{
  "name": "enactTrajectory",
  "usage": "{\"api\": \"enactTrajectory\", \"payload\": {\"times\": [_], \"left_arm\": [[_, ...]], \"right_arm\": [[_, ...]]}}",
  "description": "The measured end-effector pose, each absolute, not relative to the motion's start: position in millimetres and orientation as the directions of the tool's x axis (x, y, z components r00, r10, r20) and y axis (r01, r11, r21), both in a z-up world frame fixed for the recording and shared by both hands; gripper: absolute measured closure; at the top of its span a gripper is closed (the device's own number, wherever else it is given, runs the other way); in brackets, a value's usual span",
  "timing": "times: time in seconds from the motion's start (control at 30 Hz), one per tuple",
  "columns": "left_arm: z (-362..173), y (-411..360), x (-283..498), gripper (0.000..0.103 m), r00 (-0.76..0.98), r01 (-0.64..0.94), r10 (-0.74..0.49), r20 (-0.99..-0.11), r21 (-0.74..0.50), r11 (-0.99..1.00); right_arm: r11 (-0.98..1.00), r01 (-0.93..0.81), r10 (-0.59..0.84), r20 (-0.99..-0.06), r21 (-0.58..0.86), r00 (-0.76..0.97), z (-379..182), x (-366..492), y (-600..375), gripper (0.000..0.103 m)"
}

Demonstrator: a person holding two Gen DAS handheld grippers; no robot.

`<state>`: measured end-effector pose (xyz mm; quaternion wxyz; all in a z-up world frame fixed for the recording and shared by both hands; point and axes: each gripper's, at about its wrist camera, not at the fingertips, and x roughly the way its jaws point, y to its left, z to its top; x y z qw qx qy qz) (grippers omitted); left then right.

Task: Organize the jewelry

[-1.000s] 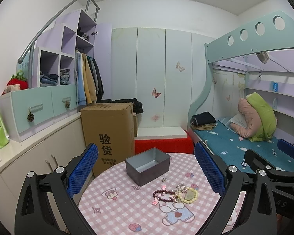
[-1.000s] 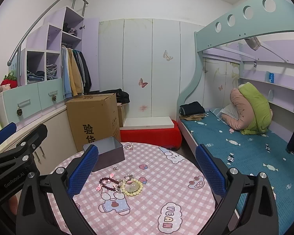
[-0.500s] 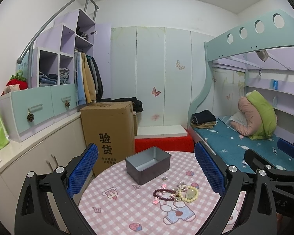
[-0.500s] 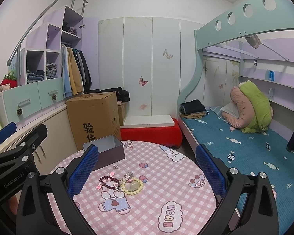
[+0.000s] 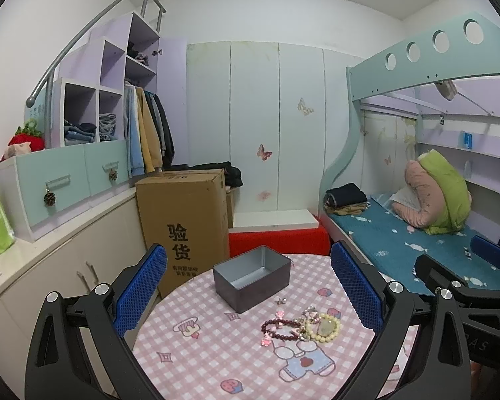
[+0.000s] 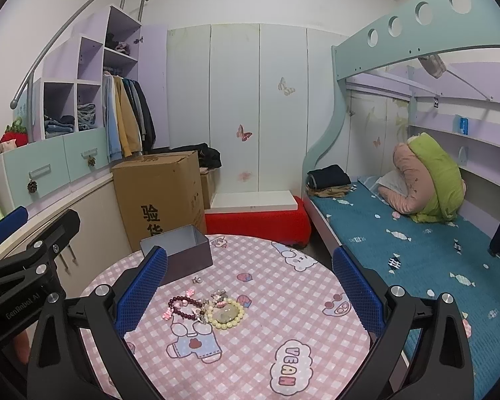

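A small pile of jewelry lies on the round table with the pink checked cloth (image 5: 216, 350): a dark red bead bracelet (image 5: 280, 328), a cream bead bracelet (image 5: 323, 328) with a pale stone inside it, and small charms. The same pile shows in the right wrist view, dark red bracelet (image 6: 185, 306) and cream bracelet (image 6: 226, 313). An open, empty grey metal box (image 5: 251, 276) stands behind the pile; it also shows in the right wrist view (image 6: 183, 253). My left gripper (image 5: 250, 286) is open and empty above the table. My right gripper (image 6: 250, 283) is open and empty too.
A tall cardboard box (image 5: 183, 220) stands behind the table on the left, next to a cabinet counter (image 5: 50, 243). A red and white bench (image 5: 276, 230) stands behind the table. A bunk bed with a blue mattress (image 6: 416, 243) runs along the right.
Both grippers have shifted very slightly; the jewelry and the box lie as before.
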<state>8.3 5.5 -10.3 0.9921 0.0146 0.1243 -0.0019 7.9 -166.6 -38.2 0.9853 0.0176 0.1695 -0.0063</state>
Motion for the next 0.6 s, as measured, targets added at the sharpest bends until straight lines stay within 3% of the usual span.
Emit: {"api": "enactTrajectory", "payload": {"times": [0.6], "left_arm": [[-59,20,62,0.007,0.919,-0.001,-0.008,-0.395,-0.023,1.000]], "right_arm": [[0.998,0.052,-0.026,-0.475,0.042,0.879,-71,50,-183,0.006]]}}
